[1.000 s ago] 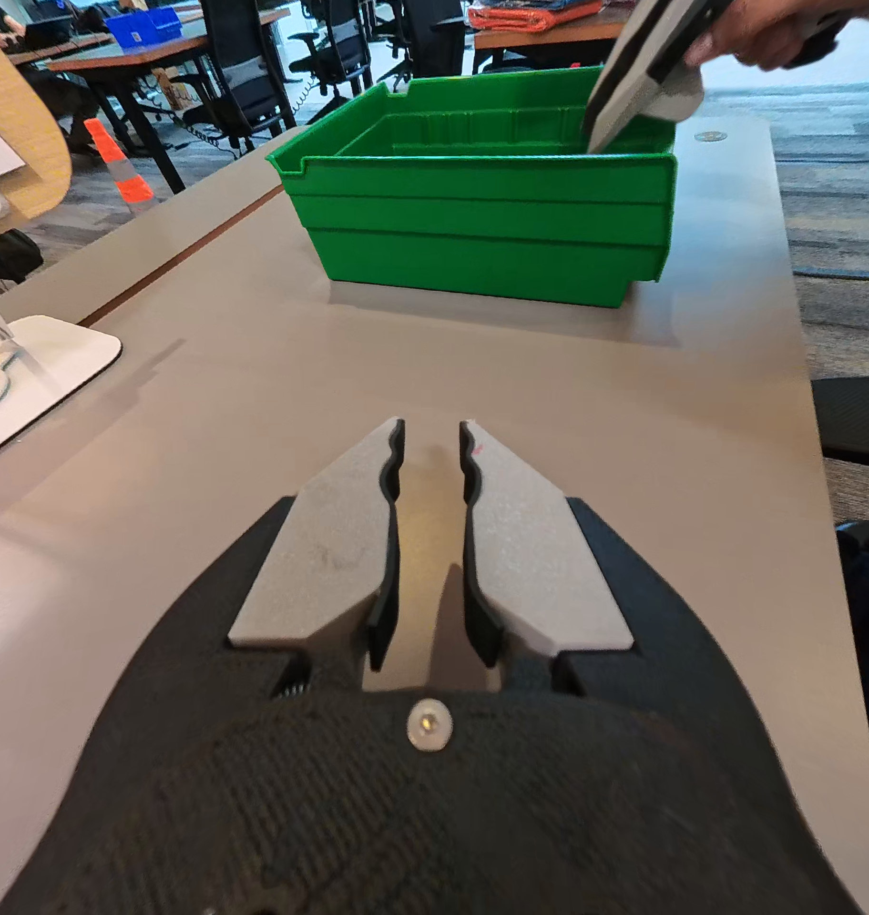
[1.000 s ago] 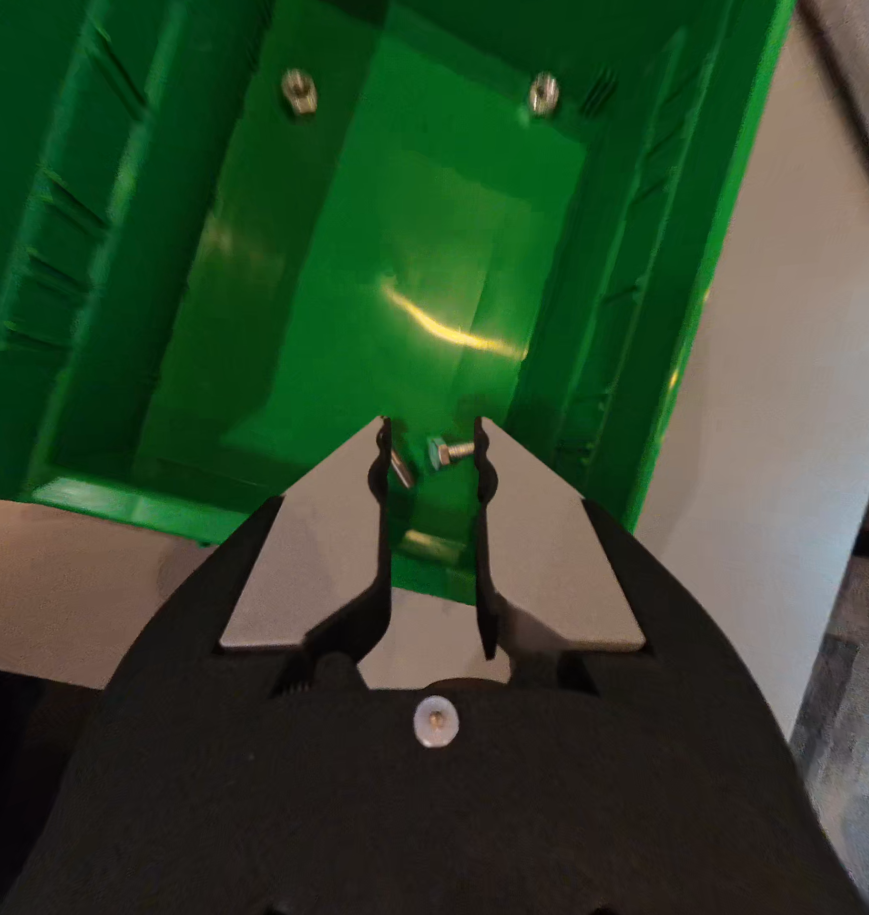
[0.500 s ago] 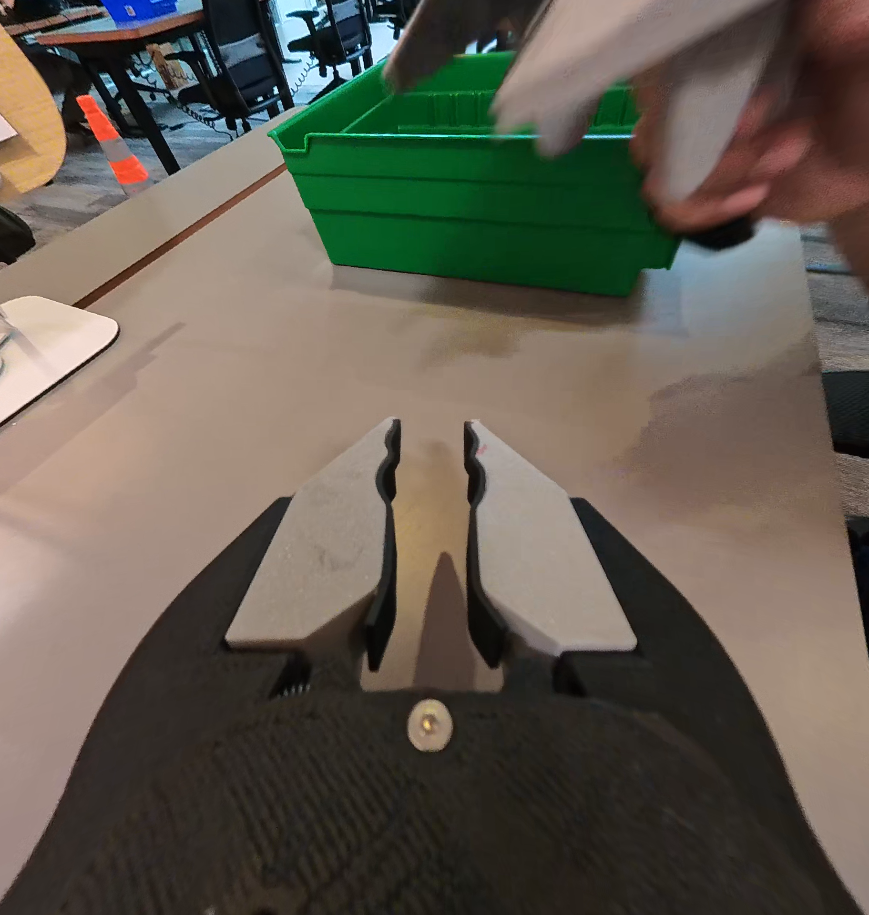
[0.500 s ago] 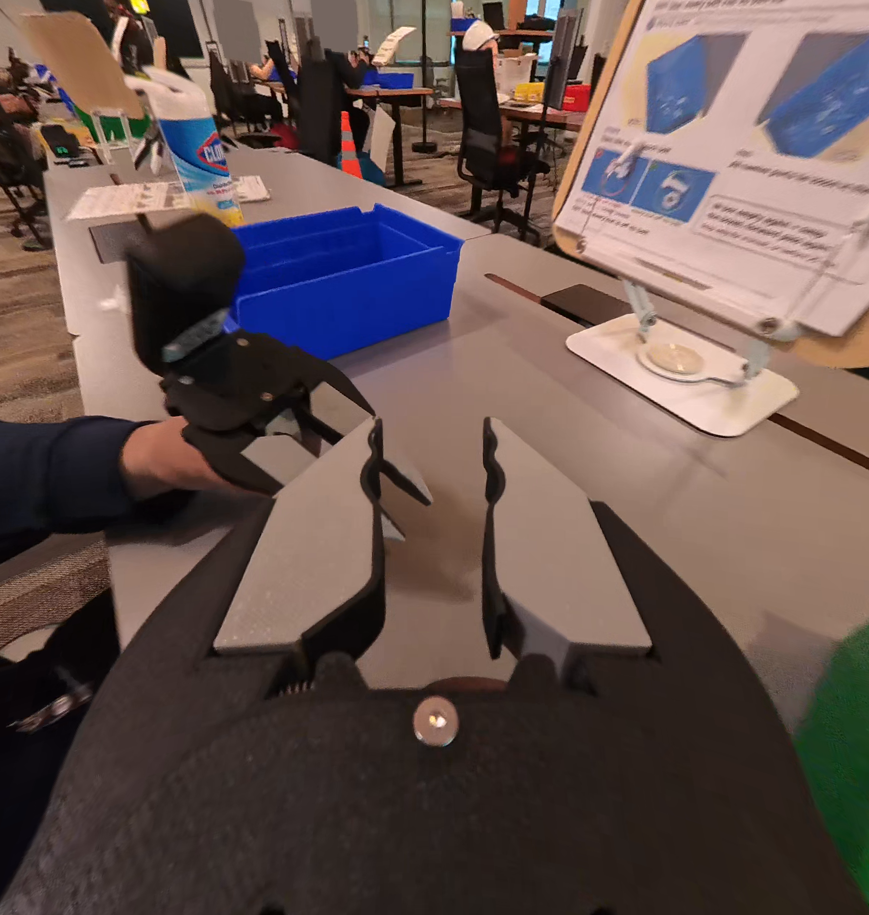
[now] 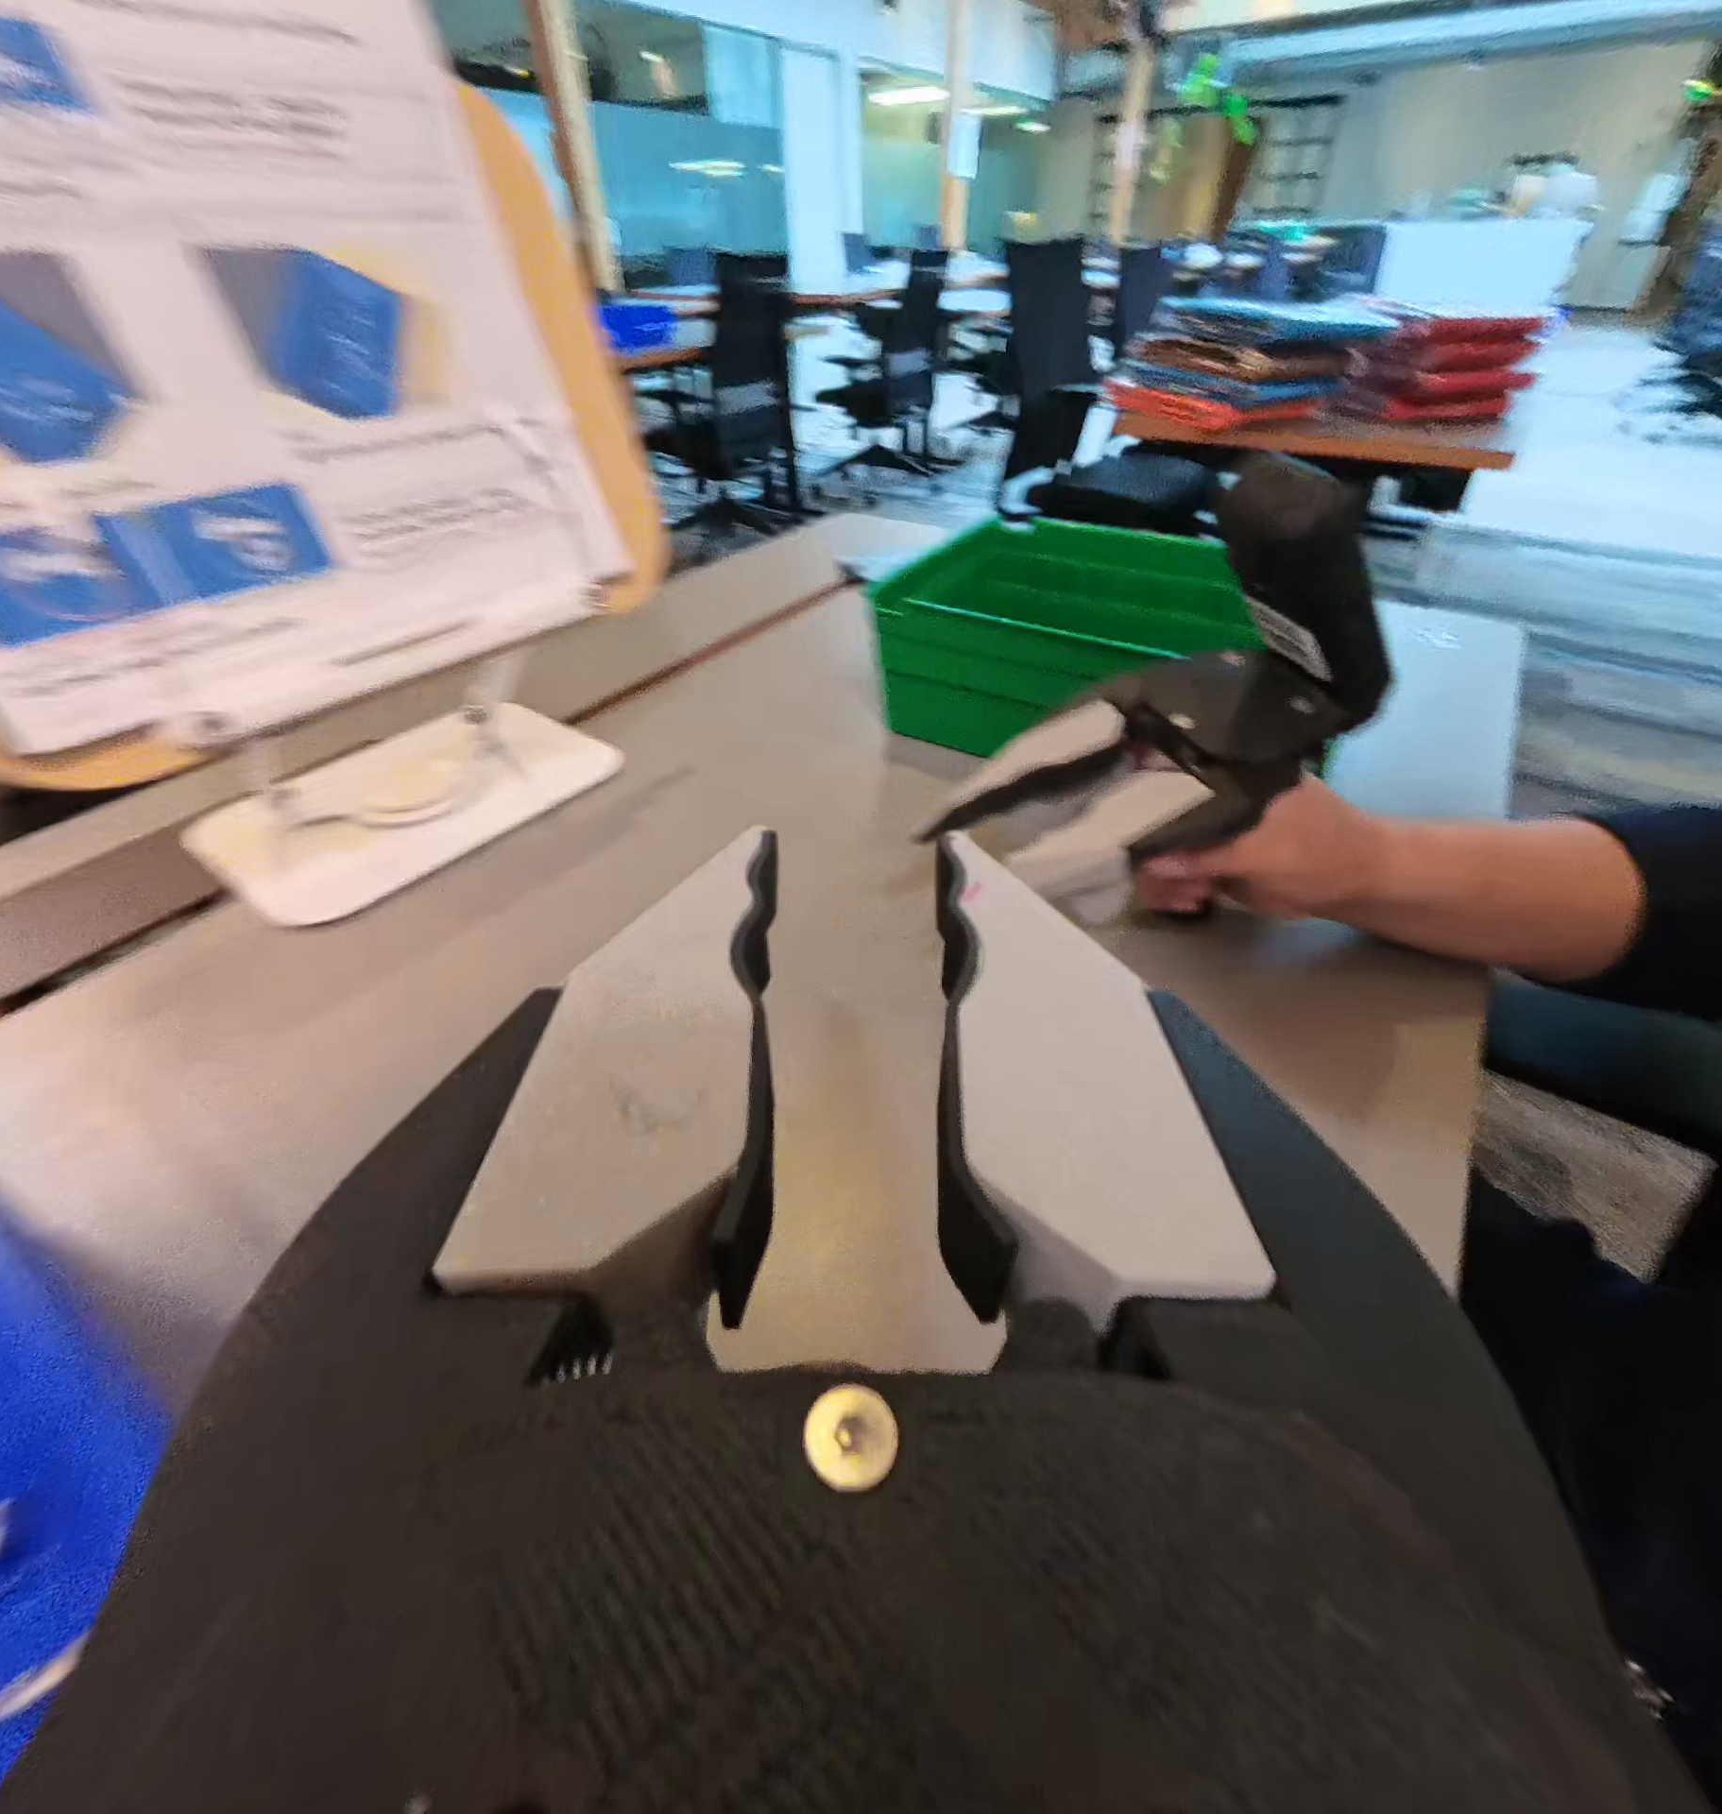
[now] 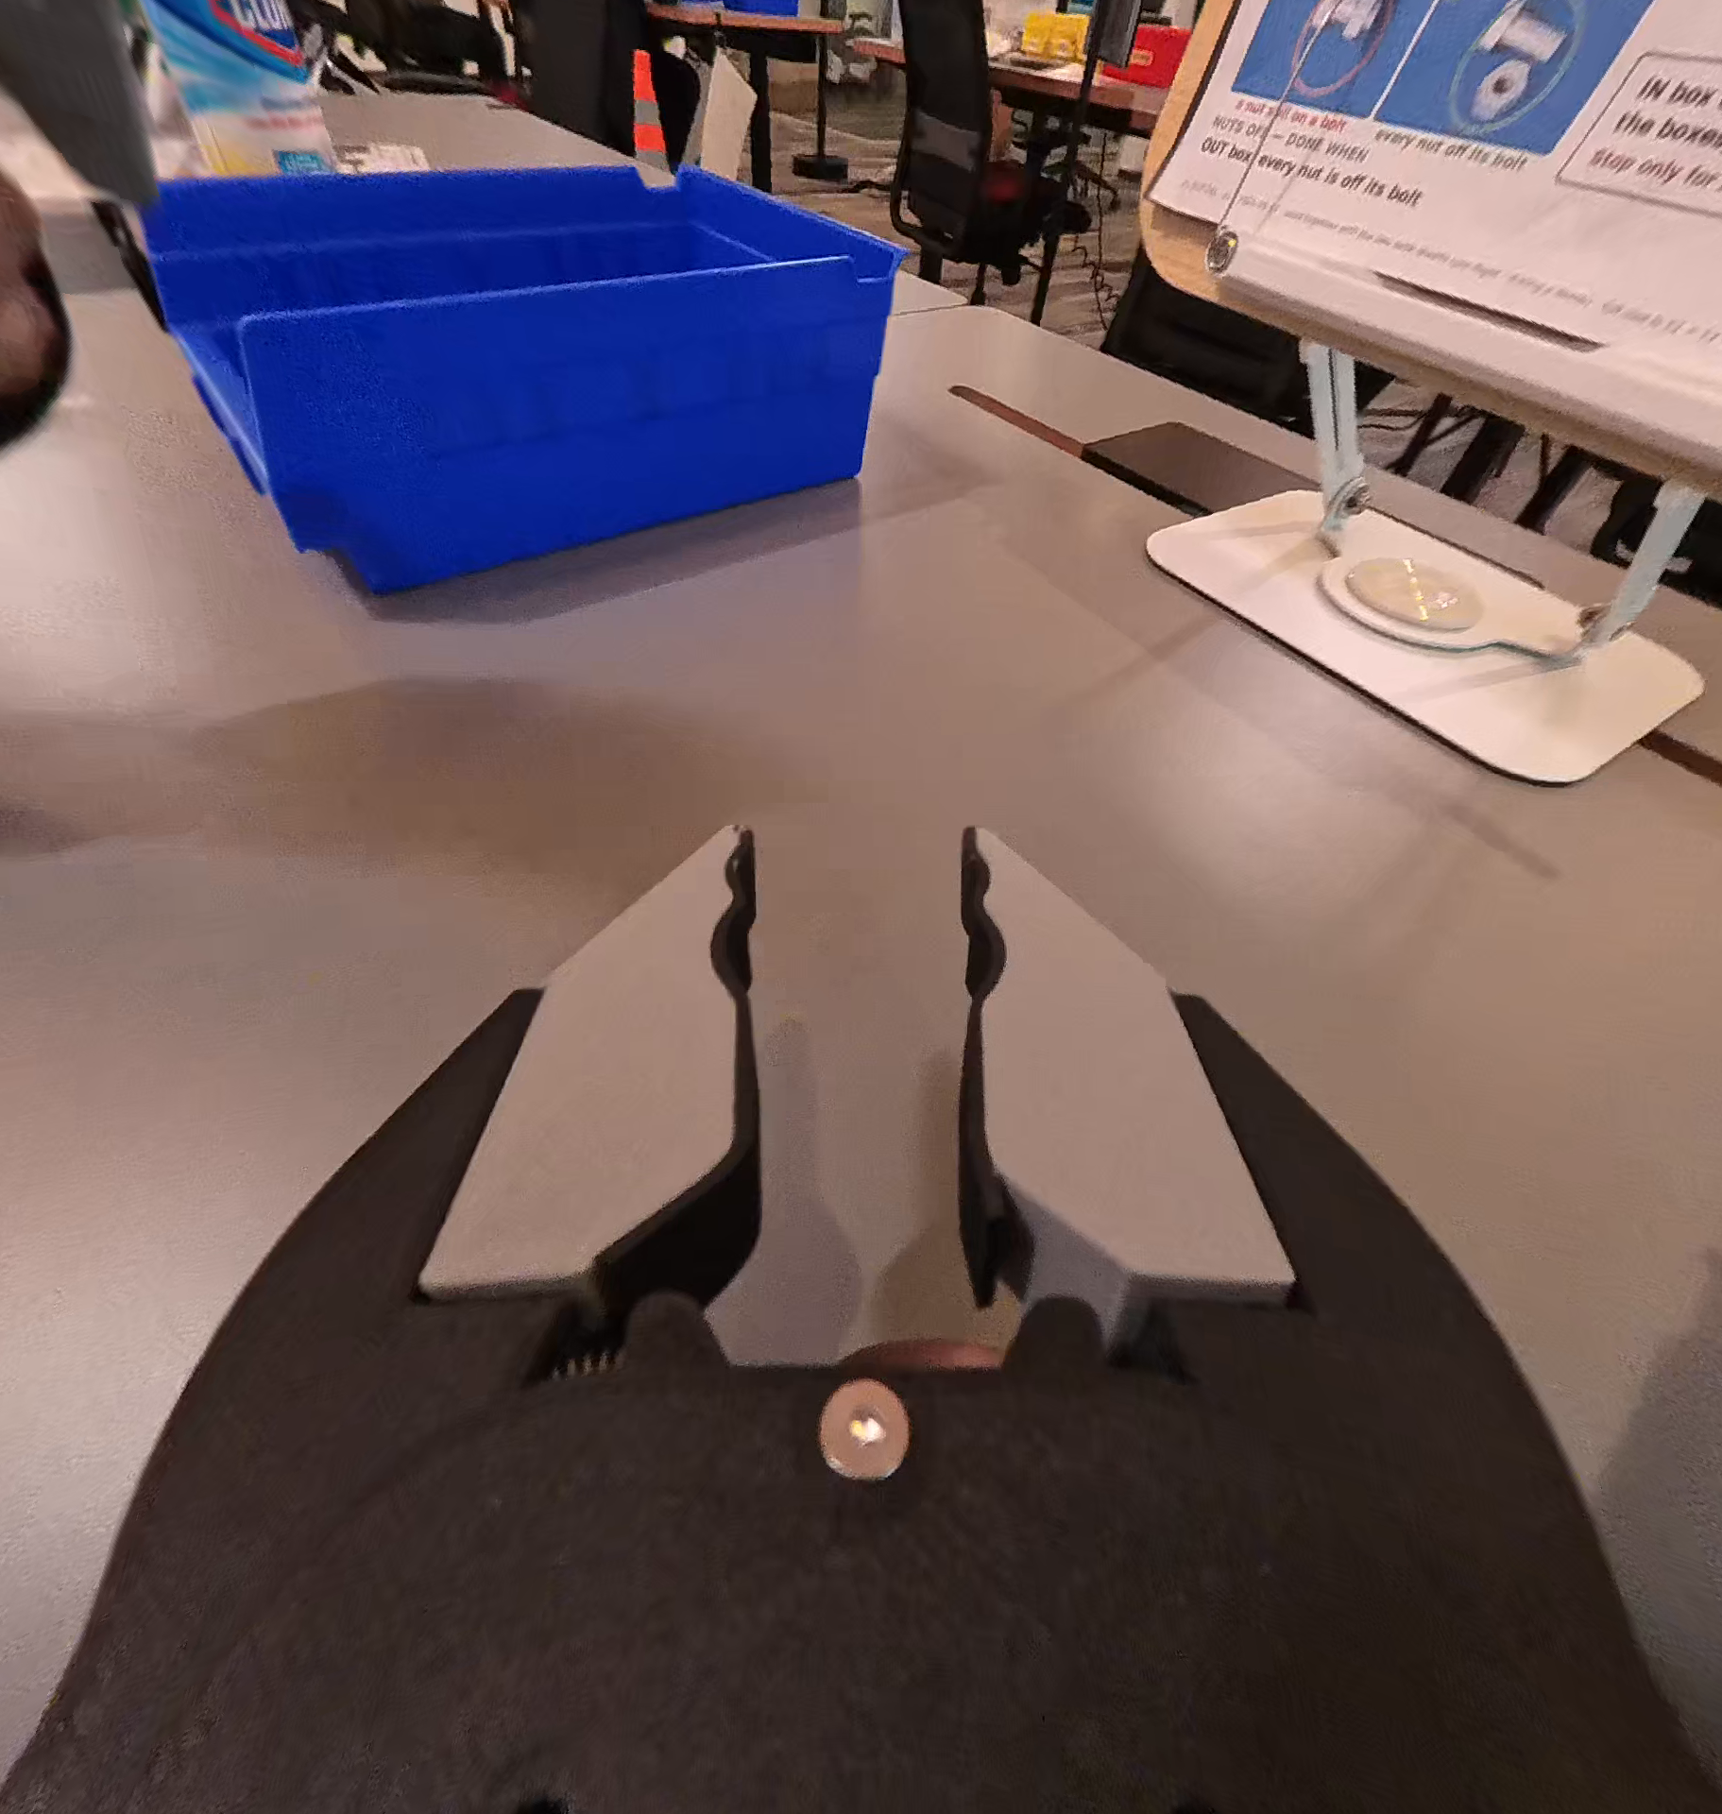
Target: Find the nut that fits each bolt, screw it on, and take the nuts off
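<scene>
Looking from the left wrist view: left gripper (image 5: 852, 854) jaws apart, empty, above the table (image 5: 297, 1031); green bin (image 5: 1043, 628) behind the right gripper (image 5: 935, 829), its contents hidden, a blurred blue patch cut off lower left. Right wrist view: right gripper (image 6: 852, 849) jaws apart, empty, low over the table; blue bin (image 6: 543, 363) beyond it, interior hidden, no nuts or bolts visible.

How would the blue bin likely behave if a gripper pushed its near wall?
The blue bin looks like rigid moulded plastic, so it probably keeps its shape. It sits low and wide on the smooth grey table, so it would likely slide rather than tip.
</scene>
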{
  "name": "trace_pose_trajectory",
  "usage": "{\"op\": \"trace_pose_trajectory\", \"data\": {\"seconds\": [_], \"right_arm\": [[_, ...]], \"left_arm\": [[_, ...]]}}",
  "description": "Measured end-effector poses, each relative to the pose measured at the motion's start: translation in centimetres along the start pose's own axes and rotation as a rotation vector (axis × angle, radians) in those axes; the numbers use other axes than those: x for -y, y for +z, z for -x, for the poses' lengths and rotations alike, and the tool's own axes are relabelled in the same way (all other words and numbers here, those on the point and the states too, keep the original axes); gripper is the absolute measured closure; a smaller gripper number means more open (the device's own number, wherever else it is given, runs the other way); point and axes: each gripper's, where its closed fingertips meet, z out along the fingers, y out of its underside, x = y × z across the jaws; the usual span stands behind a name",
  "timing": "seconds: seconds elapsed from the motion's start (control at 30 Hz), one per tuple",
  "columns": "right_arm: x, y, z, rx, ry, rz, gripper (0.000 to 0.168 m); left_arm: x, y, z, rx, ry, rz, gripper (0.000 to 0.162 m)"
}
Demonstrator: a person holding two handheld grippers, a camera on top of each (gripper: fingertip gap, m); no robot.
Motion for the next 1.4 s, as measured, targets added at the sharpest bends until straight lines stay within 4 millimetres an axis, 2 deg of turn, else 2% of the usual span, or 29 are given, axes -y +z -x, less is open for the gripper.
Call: {"op": "trace_pose_trajectory", "data": {"seconds": [0.07,0.17,0.2,0.27,0.37,0.43,0.6,0.77,0.9,1.07,1.2,1.3,1.4], "right_arm": [[-0.2,0.2,-0.4,-0.017,-0.005,0.006,0.129],[-0.6,0.2,-0.9,-0.059,-0.035,0.010,0.129],[-0.6,0.2,-1.0,-0.074,-0.040,0.003,0.129],[-0.6,0.3,-1.1,-0.087,-0.047,-0.011,0.130],[-0.5,0.7,-1.3,-0.106,-0.066,-0.017,0.131],[-0.5,0.9,-1.4,-0.112,-0.068,-0.014,0.131],[-0.6,1.1,-1.5,-0.118,-0.070,-0.008,0.131],[-0.8,1.2,-1.3,-0.097,-0.049,0.005,0.131],[-1.0,1.3,-0.9,-0.081,-0.049,0.022,0.130],[-1.2,1.4,-0.2,-0.065,-0.079,0.035,0.130],[-1.2,1.4,0.6,-0.029,-0.073,0.037,0.130],[-1.0,1.4,1.2,-0.009,-0.082,0.034,0.130],[-0.9,1.4,1.5,-0.019,-0.120,0.032,0.130]], "left_arm": [[0.4,-2.9,4.9,0.125,-0.030,0.037,0.128],[-3.0,-7.6,14.1,0.411,-0.097,0.174,0.121],[-4.2,-9.1,16.3,0.480,-0.130,0.184,0.120],[-5.8,-10.7,18.6,0.511,-0.213,0.137,0.119],[-6.6,-11.3,20.9,0.528,-0.267,0.082,0.120],[-7.6,-11.4,21.7,0.544,-0.268,0.109,0.120],[-10.6,-10.9,22.1,0.520,-0.302,0.244,0.116],[-9.8,-11.5,22.8,0.553,-0.297,0.193,0.120],[-10.0,-11.9,22.5,0.559,-0.280,0.252,0.117],[-11.3,-13.4,22.6,0.560,-0.231,0.406,0.117],[-13.4,-13.9,23.0,0.490,-0.266,0.576,0.119],[-14.3,-12.8,22.6,0.436,-0.261,0.665,0.120],[-14.4,-10.8,22.9,0.426,-0.225,0.693,0.122]]}}
